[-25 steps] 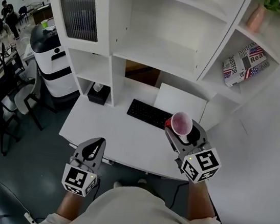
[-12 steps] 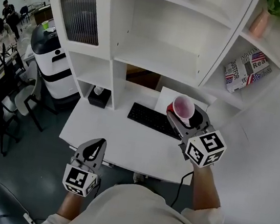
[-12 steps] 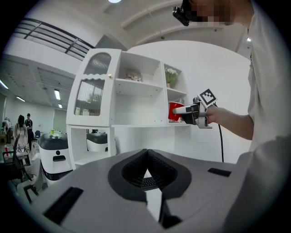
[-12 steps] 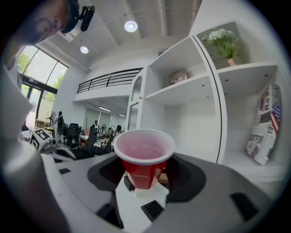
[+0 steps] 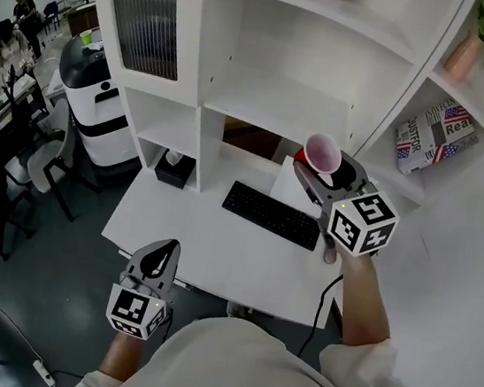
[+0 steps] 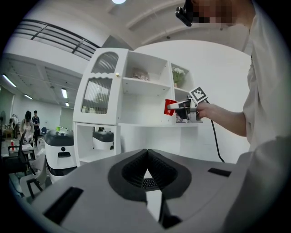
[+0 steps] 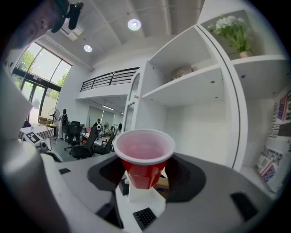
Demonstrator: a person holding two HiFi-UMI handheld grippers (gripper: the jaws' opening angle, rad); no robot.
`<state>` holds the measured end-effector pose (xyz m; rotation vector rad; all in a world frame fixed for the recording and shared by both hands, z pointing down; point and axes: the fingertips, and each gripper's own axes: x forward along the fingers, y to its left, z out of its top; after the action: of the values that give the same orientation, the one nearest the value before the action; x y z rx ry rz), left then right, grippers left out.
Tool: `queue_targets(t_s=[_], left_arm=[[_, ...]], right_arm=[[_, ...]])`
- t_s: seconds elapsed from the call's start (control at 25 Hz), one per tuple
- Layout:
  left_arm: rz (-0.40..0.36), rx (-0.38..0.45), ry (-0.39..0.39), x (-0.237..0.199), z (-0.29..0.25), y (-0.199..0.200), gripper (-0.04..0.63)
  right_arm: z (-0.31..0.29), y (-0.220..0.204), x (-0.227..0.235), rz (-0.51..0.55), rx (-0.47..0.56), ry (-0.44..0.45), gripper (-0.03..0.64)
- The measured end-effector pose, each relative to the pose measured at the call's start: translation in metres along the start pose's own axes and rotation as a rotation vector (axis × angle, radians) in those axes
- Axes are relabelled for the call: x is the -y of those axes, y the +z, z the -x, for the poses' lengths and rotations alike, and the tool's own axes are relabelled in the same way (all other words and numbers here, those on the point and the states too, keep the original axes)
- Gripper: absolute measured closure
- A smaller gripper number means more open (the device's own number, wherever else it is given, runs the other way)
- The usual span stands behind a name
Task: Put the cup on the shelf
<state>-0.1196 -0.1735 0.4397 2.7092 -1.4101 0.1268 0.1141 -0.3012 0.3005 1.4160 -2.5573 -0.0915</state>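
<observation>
Over the far right part of the white desk [image 5: 208, 246], our right gripper [image 5: 328, 167] carries the red cup [image 5: 322, 152]. Its jaws pinch the cup low on its body, one on each side. The cup stands upright with its mouth up, and its pale inside looks empty in the right gripper view [image 7: 144, 157]. It hangs in the air in front of the white shelf unit [image 5: 277, 104], near the open middle bay, and rests on no board. Seen from the left gripper view, the cup [image 6: 170, 107] is a small red shape held out toward the unit, with the marker cube behind it.

Nearer to us and lower at the left, our left gripper [image 5: 162, 256] hovers by the near edge of the desk. Its jaws are pressed together with nothing between them, and they meet at the tips in its own view [image 6: 147, 154].

On the desk we see a black keyboard [image 5: 270, 214] below the cup and a black tissue box [image 5: 174, 168] in the nook to the left. In the right-hand bays a newspaper-print bundle [image 5: 435, 135] lies below a pink vase [image 5: 467, 54] with a plant. A white machine [image 5: 94, 105] stands left of the unit.
</observation>
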Motion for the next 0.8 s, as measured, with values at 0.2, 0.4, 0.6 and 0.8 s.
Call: queue_targets(t_s=[0.2, 0.4, 0.6, 0.8], left_arm=[[0.012, -0.004, 0.023, -0.005, -0.004, -0.001, 0.594], [0.023, -0.007, 0.044, -0.010, -0.008, -0.002, 0.594], [0.024, -0.008, 0.050, -0.010, -0.015, -0.002, 0.594], [0.030, -0.014, 0.066, -0.011, -0.017, -0.002, 0.594]], right_arm=[[-0.024, 0.010, 0.020, -0.005, -0.007, 0.006, 0.342], [-0.047, 0.015, 0.039, -0.001, -0.021, 0.005, 0.342], [-0.073, 0.018, 0.056, -0.004, -0.041, 0.009, 0.342], [-0.098, 0.020, 0.069, -0.010, -0.063, 0.016, 0.342]])
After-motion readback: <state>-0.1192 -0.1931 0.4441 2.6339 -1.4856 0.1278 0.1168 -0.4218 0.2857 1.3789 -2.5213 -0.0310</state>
